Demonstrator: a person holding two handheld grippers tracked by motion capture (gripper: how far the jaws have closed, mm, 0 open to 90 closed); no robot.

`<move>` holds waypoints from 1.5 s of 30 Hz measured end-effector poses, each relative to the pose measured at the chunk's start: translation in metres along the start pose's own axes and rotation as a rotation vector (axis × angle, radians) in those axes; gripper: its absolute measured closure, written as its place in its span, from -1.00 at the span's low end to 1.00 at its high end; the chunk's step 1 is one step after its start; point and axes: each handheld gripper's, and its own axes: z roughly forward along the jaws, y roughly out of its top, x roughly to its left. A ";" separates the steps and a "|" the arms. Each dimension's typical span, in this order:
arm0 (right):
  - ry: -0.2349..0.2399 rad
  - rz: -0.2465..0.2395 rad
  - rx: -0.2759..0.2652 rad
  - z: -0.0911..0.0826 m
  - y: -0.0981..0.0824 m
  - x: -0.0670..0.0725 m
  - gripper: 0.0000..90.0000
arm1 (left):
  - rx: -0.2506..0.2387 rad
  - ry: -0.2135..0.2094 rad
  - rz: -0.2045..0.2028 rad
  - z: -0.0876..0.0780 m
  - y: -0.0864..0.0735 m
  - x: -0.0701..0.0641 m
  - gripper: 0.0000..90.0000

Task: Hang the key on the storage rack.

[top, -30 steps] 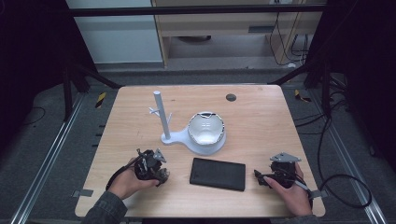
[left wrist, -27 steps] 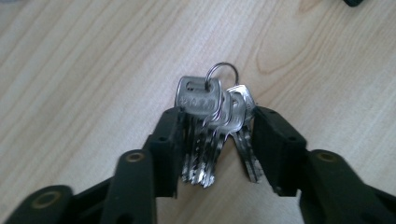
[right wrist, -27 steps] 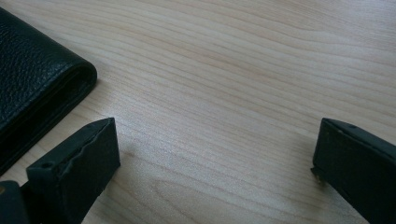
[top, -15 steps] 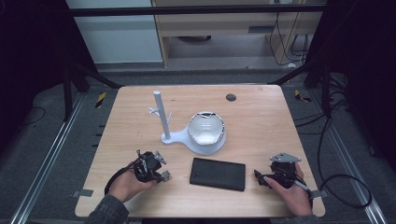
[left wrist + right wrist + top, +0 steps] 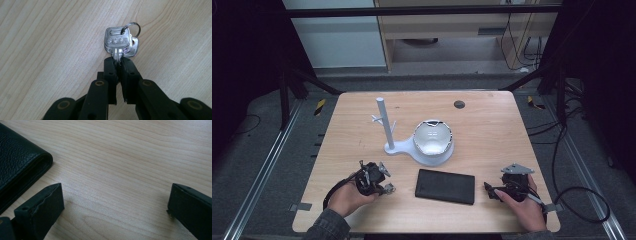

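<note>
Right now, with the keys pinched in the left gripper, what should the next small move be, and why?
Probably lift the keys straight up off the table. The left gripper has just been closing and its jaws now clamp the key blades, with the ring hanging free. The white stand with side pegs looks like the likely destination.

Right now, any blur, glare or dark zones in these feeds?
High view: soft, table evenly lit, surroundings dark. Left gripper view: keys sharp between the just-closed left gripper, mild sheen on the metal. Right gripper view: right gripper blurred up close, wallet grain clear.
</note>
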 end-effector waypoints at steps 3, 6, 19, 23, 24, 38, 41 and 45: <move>-0.006 -0.013 -0.003 0.000 0.000 0.000 -0.99 | 0.006 0.002 0.003 -0.002 0.000 0.000 0.85; -0.006 -0.013 -0.003 0.000 0.000 0.000 -0.99 | -0.004 -0.003 -0.004 -0.006 0.000 0.000 0.85; -0.006 -0.011 -0.003 0.000 0.000 0.001 -0.99 | -0.006 0.009 -0.014 -0.012 -0.001 0.007 0.95; -0.006 -0.010 -0.003 0.000 0.000 0.001 -0.99 | -0.023 0.006 -0.027 -0.018 -0.001 0.011 0.96; -0.006 -0.010 -0.003 0.000 0.000 0.001 -0.99 | -0.038 0.010 -0.034 -0.024 -0.001 0.012 0.96; -0.007 -0.009 -0.003 0.000 0.000 0.001 -0.99 | -0.013 0.019 0.005 -0.060 0.018 0.015 0.97; -0.007 -0.009 -0.003 0.000 0.000 0.001 -0.99 | -0.010 0.027 0.016 -0.069 0.021 0.015 0.97; -0.007 -0.008 -0.003 0.001 0.000 0.001 -0.99 | -0.021 0.036 0.028 -0.089 0.028 0.015 0.97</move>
